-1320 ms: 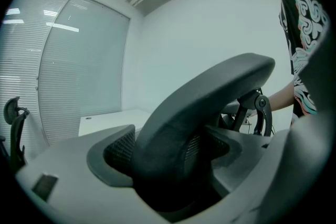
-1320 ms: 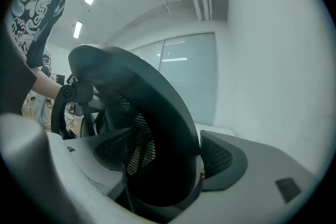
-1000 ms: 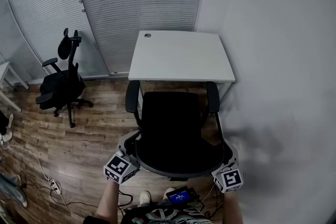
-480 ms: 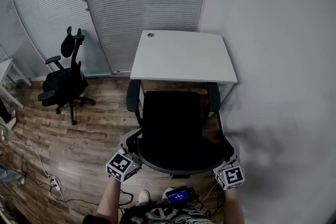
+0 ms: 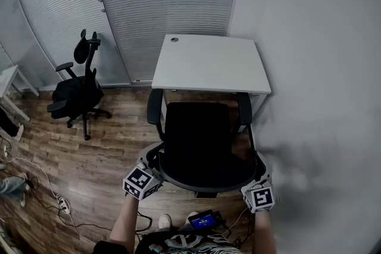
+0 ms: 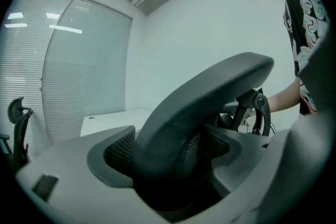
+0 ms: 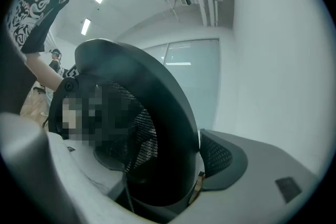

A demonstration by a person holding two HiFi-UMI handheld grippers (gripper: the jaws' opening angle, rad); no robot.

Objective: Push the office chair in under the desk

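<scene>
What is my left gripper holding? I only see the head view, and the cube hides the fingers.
Observer: In the left gripper view, the left gripper has its fingers pinched on the rim of the chair back.
Operator: And the right one?
Observer: Its own view shows the same: the right gripper is clamped on the rim too, with a finger pad pressed against it.

The office chair (image 5: 199, 140) has edged closer to the desk (image 5: 208, 62).
</scene>
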